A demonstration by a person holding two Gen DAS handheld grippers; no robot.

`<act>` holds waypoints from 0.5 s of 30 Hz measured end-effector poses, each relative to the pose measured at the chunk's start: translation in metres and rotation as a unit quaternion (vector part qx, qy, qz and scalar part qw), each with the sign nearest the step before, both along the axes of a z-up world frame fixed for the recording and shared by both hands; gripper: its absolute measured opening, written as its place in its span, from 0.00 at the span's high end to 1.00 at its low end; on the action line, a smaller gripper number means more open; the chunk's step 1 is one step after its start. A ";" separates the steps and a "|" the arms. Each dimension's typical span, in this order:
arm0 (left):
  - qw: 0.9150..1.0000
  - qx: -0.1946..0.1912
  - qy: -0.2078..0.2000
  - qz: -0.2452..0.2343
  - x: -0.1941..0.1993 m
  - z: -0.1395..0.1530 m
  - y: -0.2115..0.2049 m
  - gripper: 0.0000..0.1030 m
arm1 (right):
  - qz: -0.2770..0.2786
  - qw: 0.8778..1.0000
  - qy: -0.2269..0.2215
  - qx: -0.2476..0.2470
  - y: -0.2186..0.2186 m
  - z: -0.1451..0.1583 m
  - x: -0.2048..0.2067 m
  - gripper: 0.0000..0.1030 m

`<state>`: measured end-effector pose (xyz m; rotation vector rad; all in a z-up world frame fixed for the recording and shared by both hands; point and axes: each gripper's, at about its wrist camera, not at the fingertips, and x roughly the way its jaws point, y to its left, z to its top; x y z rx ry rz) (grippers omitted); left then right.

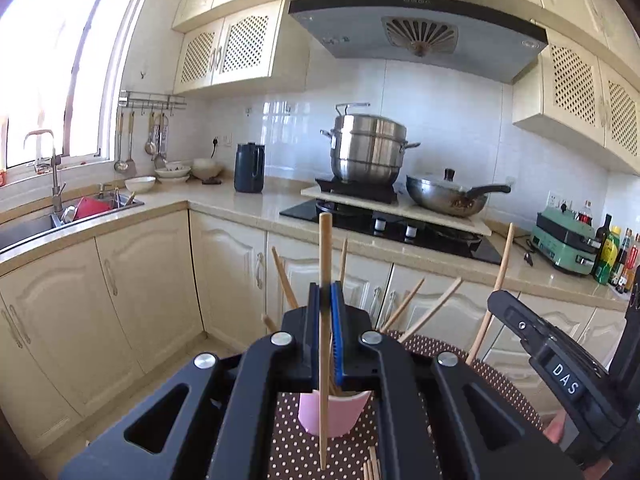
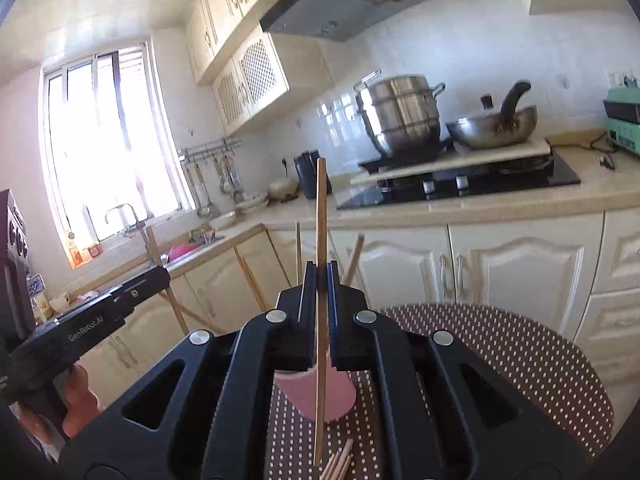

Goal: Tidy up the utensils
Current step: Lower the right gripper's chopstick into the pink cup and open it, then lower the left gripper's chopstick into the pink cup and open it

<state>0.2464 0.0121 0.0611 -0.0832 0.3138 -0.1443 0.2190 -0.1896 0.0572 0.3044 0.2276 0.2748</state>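
My left gripper point(image 1: 325, 292) is shut on a wooden chopstick point(image 1: 324, 264) that stands upright between its blue pads, above a pink cup point(image 1: 334, 410). Several chopsticks point(image 1: 286, 280) fan out of that cup. My right gripper point(image 2: 320, 274) is shut on another upright chopstick point(image 2: 320, 220), over the same pink cup point(image 2: 338, 398). The cup stands on a round brown polka-dot table point(image 2: 500, 344). A few loose chopsticks point(image 2: 338, 462) lie on the table near the bottom edge. The right gripper body point(image 1: 560, 368) shows at the right of the left wrist view, with a chopstick point(image 1: 494, 292) rising from it.
Behind the table run cream base cabinets point(image 1: 140, 292) and a counter with a black hob point(image 1: 400, 228), a steel steamer pot point(image 1: 368, 148) and a wok point(image 1: 448, 196). A sink point(image 1: 60, 216) with dishes lies left under the window. Bottles point(image 1: 612, 252) stand far right.
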 end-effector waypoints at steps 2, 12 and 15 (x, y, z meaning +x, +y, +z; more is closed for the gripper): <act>1.000 -0.002 -0.014 0.005 0.001 0.007 -0.001 0.94 | -0.006 1.000 -0.017 -0.005 0.004 0.009 0.002 0.95; 0.998 -0.025 -0.057 0.032 0.022 0.038 -0.010 0.94 | -0.016 0.998 -0.056 0.003 0.015 0.030 0.039 0.95; 0.996 -0.034 -0.069 0.041 0.030 0.040 -0.010 0.94 | -0.019 0.998 -0.062 -0.003 0.020 0.030 0.048 0.95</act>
